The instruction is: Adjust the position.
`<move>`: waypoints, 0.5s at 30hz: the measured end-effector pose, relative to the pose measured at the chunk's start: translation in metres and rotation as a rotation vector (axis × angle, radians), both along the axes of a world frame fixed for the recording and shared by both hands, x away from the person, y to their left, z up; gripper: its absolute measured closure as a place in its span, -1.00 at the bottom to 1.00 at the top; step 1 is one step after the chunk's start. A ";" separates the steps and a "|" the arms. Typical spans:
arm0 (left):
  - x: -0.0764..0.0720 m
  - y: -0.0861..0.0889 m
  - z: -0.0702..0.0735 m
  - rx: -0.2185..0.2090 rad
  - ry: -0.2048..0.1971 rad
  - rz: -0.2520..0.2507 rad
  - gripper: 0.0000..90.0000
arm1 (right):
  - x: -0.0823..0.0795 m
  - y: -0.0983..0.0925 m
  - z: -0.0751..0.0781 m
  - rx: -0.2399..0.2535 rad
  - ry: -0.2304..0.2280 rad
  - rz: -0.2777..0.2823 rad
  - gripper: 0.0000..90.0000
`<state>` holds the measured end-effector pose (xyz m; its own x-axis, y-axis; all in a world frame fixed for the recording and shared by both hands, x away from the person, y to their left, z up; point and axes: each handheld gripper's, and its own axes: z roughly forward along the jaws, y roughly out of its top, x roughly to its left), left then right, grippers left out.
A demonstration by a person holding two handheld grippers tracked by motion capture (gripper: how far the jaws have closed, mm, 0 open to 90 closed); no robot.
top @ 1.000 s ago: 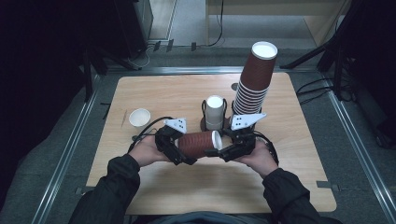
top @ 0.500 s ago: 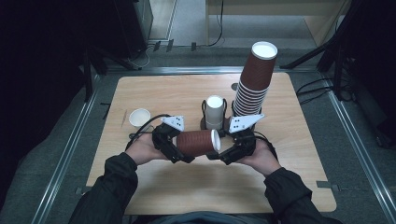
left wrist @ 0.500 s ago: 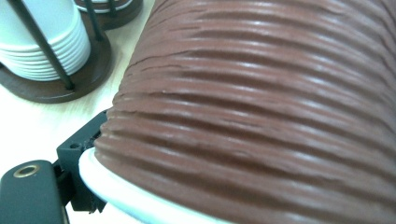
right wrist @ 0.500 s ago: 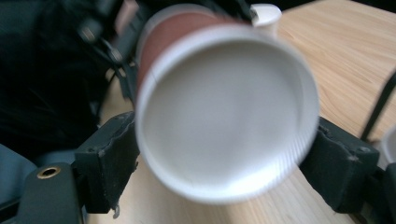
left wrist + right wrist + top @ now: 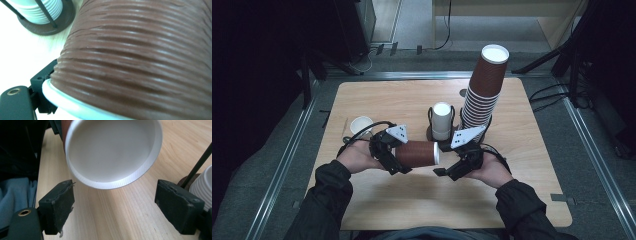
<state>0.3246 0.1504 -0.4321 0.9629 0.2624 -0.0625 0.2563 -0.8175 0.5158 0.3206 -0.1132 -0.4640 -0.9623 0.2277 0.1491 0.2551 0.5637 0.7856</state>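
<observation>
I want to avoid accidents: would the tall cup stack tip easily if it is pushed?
Probably yes. The cup stack is tall on a narrow base and already leans, so a push near its top could topple it. Being paper cups, it likely weighs little and would slide on the table.

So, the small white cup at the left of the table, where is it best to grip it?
Grip the white cup at its rim, coming from above: it stands upright with its mouth open, so one jaw can go inside and one outside.
</observation>
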 end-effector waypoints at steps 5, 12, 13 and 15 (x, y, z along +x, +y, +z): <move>0.001 -0.005 -0.004 0.072 0.001 -0.006 -0.82 | -0.001 0.002 -0.003 -0.033 0.005 0.010 -0.64; 0.004 -0.011 -0.008 0.163 -0.002 -0.008 -0.82 | 0.001 0.003 -0.007 -0.063 0.009 0.011 -0.64; 0.005 -0.013 -0.010 0.178 -0.004 -0.013 -0.82 | 0.001 0.003 -0.007 -0.067 0.013 0.007 -0.64; 0.005 -0.015 -0.012 0.196 0.003 -0.020 -0.82 | 0.001 0.003 -0.008 -0.079 0.014 0.007 -0.64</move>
<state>0.3296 0.1352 -0.4446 0.9679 0.2508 -0.0153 0.2405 -0.9070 0.3456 0.3217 -0.1101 -0.4719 -0.9619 0.2321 0.1442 0.2611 0.6256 0.7352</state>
